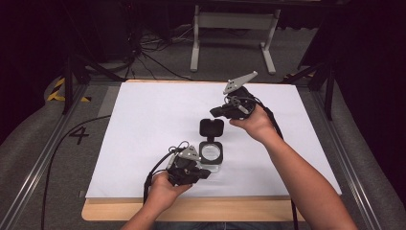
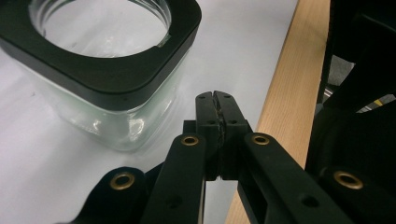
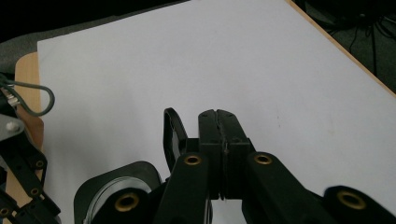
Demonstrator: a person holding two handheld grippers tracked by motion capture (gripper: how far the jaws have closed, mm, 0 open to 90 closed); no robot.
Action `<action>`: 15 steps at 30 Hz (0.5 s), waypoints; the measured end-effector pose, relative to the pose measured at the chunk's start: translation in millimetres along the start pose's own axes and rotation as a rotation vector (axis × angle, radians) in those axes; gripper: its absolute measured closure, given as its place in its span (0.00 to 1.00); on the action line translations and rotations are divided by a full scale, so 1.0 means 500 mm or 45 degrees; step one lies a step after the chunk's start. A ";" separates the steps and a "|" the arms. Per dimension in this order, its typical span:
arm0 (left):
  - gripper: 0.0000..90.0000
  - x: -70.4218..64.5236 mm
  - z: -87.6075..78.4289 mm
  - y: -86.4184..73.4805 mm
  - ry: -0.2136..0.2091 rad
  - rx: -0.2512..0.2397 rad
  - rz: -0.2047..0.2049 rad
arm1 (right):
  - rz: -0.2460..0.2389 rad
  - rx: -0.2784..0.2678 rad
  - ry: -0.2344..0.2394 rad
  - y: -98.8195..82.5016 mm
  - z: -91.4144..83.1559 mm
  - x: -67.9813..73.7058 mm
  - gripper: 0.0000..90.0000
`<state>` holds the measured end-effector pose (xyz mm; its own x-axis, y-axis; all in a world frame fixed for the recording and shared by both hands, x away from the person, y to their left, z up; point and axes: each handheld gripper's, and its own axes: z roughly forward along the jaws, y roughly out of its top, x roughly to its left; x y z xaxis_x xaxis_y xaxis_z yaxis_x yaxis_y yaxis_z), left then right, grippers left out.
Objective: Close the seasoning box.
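Left gripper, jaws pressed together on nothing, just beside the square clear glass jar with black collar, nearer the table's wooden front edge; right gripper, likewise closed and empty, above the jar's raised black hinged lid. Judged risk: a sideways nudge from either tool could slide or tip the open jar on the smooth white sheet, or knock the lid down

black hand-held gripper jaws, brass rivets, grey three-cornered plate — trailing black cable, bare forearms
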<state>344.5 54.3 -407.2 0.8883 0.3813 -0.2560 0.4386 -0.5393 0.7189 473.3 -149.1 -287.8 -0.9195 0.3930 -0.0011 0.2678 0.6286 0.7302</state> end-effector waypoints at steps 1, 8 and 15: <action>1.00 -0.001 0.003 0.000 -0.003 -0.006 -0.007 | 0.002 0.011 0.005 0.004 0.005 0.001 1.00; 1.00 0.005 0.010 0.003 -0.004 -0.026 -0.011 | 0.002 0.065 0.029 0.005 0.023 -0.001 1.00; 1.00 0.018 0.011 0.001 0.007 -0.068 -0.045 | -0.009 0.064 0.027 0.005 0.019 0.004 1.00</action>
<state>353.3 53.4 -412.5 0.8715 0.4037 -0.2786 0.4619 -0.4845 0.7429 475.1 -140.3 -292.6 -0.9273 0.3743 0.0085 0.2746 0.6646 0.6949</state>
